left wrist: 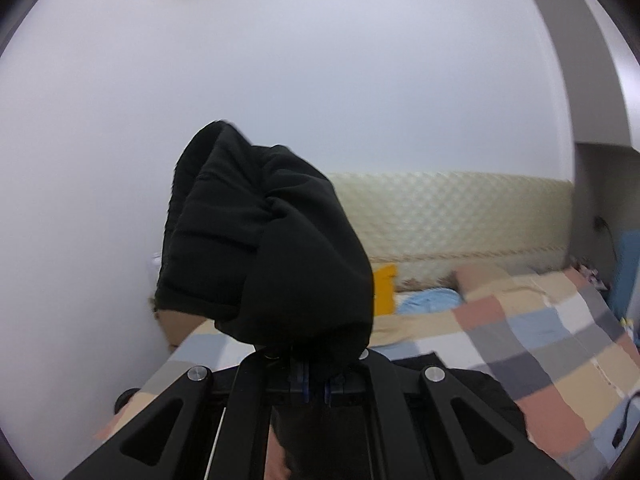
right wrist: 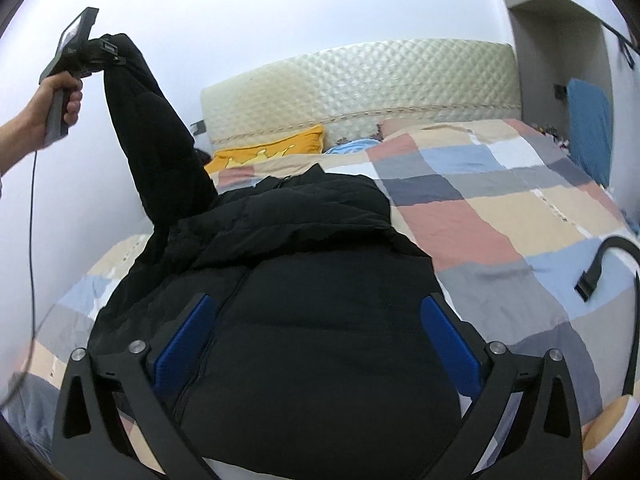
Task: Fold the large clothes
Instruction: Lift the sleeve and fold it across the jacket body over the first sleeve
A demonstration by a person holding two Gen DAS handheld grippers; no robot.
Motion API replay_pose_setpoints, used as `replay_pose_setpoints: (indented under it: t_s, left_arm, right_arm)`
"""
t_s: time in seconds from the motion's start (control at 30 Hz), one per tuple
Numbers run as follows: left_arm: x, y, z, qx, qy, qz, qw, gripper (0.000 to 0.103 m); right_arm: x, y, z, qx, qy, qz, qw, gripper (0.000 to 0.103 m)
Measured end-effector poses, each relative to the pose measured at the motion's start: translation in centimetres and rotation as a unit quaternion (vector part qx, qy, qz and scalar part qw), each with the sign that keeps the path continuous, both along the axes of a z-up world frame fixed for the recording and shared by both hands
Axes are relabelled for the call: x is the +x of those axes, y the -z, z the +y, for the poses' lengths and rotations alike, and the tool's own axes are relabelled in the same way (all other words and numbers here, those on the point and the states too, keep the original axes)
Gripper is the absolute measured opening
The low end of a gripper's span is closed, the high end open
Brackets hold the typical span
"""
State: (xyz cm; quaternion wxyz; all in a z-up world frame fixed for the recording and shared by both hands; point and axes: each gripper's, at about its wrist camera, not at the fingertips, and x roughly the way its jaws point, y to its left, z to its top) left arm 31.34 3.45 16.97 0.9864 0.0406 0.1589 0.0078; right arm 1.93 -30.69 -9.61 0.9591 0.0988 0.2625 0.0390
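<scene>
A black puffer jacket (right wrist: 304, 280) lies on the checked bedspread (right wrist: 500, 208). Its sleeve (right wrist: 152, 132) is lifted high at the left, and my left gripper (right wrist: 108, 50) is shut on the cuff, held by a hand (right wrist: 44, 112). In the left wrist view the bunched sleeve end (left wrist: 264, 240) droops over the shut left gripper (left wrist: 316, 364) and hides its fingertips. My right gripper (right wrist: 320, 308) stands open low over the jacket's body, its blue pads (right wrist: 188, 344) wide apart on either side of the zip, with only jacket fabric below them.
A quilted cream headboard (right wrist: 360, 80) and white wall stand behind the bed. A yellow pillow (right wrist: 272, 148) and a light blue one (right wrist: 348, 146) lie at its head. A black cable with a plug (right wrist: 592, 280) lies on the bedspread at the right. A blue cloth (right wrist: 592, 128) hangs far right.
</scene>
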Motion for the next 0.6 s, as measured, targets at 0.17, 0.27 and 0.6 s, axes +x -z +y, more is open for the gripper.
replay_pose_setpoints:
  t_s: [0.17, 0.27, 0.6]
  left_arm:
    - [0.1, 1.1, -7.6, 0.040, 0.034, 0.010, 0.9986, 0.003]
    - [0.6, 2.4, -11.0, 0.051, 0.056, 0.023, 0.9969, 0.003]
    - [2.3, 12.5, -23.8, 0.094, 0.164, 0.102, 0.9766, 0.004]
  right_arm:
    - [-0.7, 0.2, -1.2, 0.008, 0.018, -0.001, 1.000, 0.102]
    - [-0.8, -0.1, -1.6, 0.008, 0.021, -0.008, 1.000, 0.103]
    - [0.3, 0.8, -7.1, 0.046, 0.067, -0.002, 0.997, 0.103]
